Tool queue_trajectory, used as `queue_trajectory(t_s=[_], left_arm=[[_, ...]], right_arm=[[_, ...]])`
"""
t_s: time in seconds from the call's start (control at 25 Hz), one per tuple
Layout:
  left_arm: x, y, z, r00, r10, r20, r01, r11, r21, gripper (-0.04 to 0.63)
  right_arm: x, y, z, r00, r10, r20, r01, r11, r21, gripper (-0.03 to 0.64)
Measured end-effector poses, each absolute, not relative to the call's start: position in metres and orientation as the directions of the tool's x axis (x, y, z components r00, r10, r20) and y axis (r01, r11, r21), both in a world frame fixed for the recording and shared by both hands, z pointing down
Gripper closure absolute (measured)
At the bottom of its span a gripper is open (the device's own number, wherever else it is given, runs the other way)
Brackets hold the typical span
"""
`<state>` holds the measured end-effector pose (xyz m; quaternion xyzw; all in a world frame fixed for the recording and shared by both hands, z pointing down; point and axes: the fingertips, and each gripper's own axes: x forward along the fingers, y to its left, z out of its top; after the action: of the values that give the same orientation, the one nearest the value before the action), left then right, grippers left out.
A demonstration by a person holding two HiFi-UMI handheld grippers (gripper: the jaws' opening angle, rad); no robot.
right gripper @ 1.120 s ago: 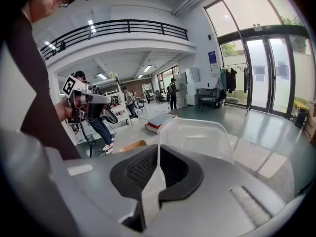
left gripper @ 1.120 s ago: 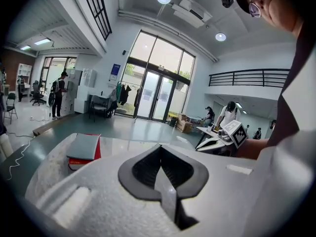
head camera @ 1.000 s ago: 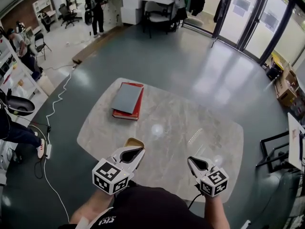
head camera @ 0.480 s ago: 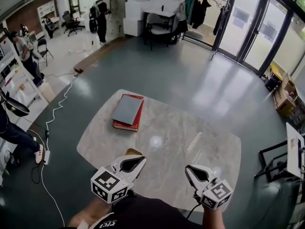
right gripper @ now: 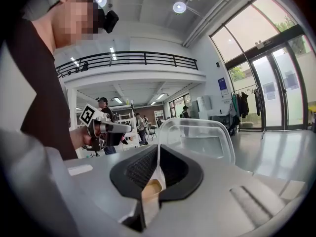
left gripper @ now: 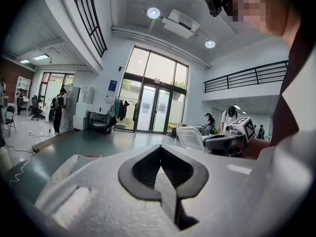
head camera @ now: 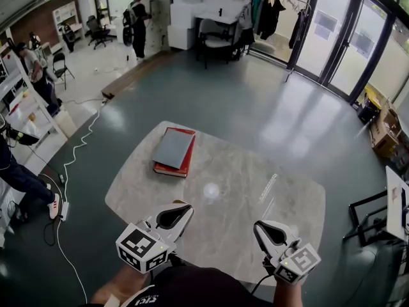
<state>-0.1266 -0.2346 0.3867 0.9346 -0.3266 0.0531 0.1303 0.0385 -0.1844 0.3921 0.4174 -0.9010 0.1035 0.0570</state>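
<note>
Now, left gripper (left gripper: 160, 154): jaws pressed together with nothing between them, held low over the near edge of the table, tips aimed across the top
right gripper (right gripper: 158, 153): jaws closed tip to tip and gripping nothing; a tan patch shows low in the slot behind the tips, and I cannot tell what it is
clear plastic container (right gripper: 197, 137): stands on the table just beyond the right gripper's tips, apparently not touching them, with its open rim towards the camera
tan object (head camera: 179, 202): a sliver on the table just past the left gripper's tip, mostly hidden by the gripper, too little showing to name
risk, container: it looks light and its wall thin, so a nudge from closed tips would probably skid it over the smooth top instead of catching it; clenched jaws cannot take the rim
risk, seeing: the clear wall nearly vanishes against the pale top in the head view, so its edge is easy to misjudge
risk, tan object: it sits half under the left gripper, where a downward move could knock it off the near edge
table (head camera: 236, 171): pale marble-patterned top, glossy, with rounded corners
books: a grey book (head camera: 171, 147) lies flat on a red book (head camera: 183, 166) at the far left of the table, well apart from both grippers
container, make: transparent plastic, glossy, rounded corners, thin rolled rim
grippers, make: matt white shells, dark ribbed jaw pads, a marker cube on each
</note>
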Motion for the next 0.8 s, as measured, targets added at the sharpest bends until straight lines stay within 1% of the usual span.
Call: queue_trajectory(t_s=[0.24,0.8], left_arm=[[-0.127,-0.240,0.372,0.775,-0.612,0.155,-0.631,-0.756,0.171,0.591],[-0.130,-0.245,0.361,0.768,-0.629,0.118,-0.640,-0.753,0.155,0.591]], right_arm=[[0.040,-0.188,0.376,-0.647,-0.748,0.147,-0.763,0.633,-0.135,0.600],[0.046,-0.195,0.373,-0.634,-0.763,0.126,-0.773,0.622,-0.128,0.600]])
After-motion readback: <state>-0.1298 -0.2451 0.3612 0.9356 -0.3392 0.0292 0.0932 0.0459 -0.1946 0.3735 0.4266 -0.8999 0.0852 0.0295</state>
